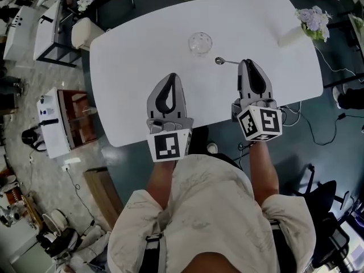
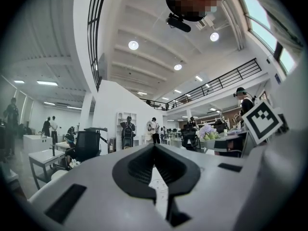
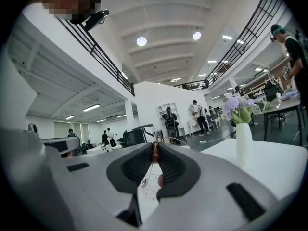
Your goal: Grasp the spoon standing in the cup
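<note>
Two grippers over a white table [image 1: 136, 50], the right one pinching a spoon [image 1: 220, 61].
Closest in, the left gripper [image 1: 169, 77] hangs above the tabletop with its jaws pressed together on nothing. Beside it, the right gripper [image 1: 245, 63] has its jaws clamped on the end of the spoon's handle. The spoon points left, its bowl near the glass cup [image 1: 200, 42] but outside it and apart from it. I cannot tell whether the bowl rests on the table. Farther off, at the right corner, stands a white vase of pale flowers [image 1: 310, 24].
</note>
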`<state>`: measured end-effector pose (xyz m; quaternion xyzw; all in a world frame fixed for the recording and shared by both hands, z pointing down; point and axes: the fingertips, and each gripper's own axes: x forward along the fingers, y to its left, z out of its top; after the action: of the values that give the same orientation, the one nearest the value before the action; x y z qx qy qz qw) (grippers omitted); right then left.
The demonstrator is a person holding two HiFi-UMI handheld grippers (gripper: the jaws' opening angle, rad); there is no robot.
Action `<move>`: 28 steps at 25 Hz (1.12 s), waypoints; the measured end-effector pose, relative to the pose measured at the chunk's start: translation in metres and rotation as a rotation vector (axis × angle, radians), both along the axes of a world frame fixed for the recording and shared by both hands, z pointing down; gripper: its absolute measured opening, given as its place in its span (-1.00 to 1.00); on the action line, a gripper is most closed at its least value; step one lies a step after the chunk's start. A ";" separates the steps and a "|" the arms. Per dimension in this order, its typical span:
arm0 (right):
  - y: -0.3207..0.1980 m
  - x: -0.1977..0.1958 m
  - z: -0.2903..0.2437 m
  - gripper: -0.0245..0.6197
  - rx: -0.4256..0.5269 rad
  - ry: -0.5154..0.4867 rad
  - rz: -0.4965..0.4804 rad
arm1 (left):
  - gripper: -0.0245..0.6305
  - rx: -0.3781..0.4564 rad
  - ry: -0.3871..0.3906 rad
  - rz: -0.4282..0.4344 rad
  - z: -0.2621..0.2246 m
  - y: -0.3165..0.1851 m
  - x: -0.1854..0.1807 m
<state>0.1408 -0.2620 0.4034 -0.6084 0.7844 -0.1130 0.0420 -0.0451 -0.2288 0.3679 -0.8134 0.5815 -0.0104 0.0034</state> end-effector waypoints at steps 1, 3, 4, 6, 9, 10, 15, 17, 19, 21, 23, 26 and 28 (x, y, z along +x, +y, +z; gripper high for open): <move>0.010 0.004 -0.005 -0.80 0.010 -0.001 0.004 | -0.92 0.009 -0.004 -0.001 -0.005 0.009 0.002; 0.030 0.010 -0.015 -0.80 0.030 -0.003 0.009 | -0.92 0.027 -0.010 -0.005 -0.014 0.027 0.003; 0.041 0.012 -0.020 -0.80 0.040 -0.001 0.011 | -0.92 0.036 -0.012 -0.007 -0.019 0.037 0.003; 0.062 0.016 -0.029 -0.80 0.055 0.007 0.011 | -0.92 0.055 -0.017 -0.008 -0.029 0.055 0.002; 0.092 0.022 -0.043 -0.80 0.078 0.023 0.016 | -0.92 0.081 -0.018 -0.011 -0.043 0.081 0.001; 0.102 0.024 -0.047 -0.80 0.087 0.027 0.018 | -0.92 0.087 -0.017 -0.013 -0.047 0.090 0.001; 0.145 0.035 -0.068 -0.80 0.130 0.031 0.026 | -0.92 0.104 -0.030 -0.011 -0.055 0.129 0.005; 0.156 0.040 -0.074 -0.80 0.144 0.037 0.029 | -0.92 0.106 -0.041 -0.007 -0.056 0.138 0.007; 0.163 0.044 -0.078 -0.80 0.151 0.039 0.027 | -0.92 0.118 -0.045 -0.001 -0.059 0.144 0.011; 0.168 0.045 -0.080 -0.80 0.155 0.043 0.023 | -0.92 0.134 -0.041 0.001 -0.065 0.148 0.013; 0.171 0.044 -0.082 -0.80 0.157 0.049 0.020 | -0.92 0.142 -0.038 0.002 -0.069 0.151 0.014; 0.172 0.042 -0.085 -0.80 0.155 0.058 0.015 | -0.92 0.145 -0.033 -0.004 -0.074 0.152 0.013; 0.173 0.040 -0.087 -0.80 0.157 0.061 0.009 | -0.92 0.151 -0.040 -0.001 -0.075 0.153 0.014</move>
<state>0.1807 -0.0893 0.3165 -0.6099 0.7890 -0.0324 0.0660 -0.0315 -0.0758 0.2924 -0.8102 0.5809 0.0175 0.0762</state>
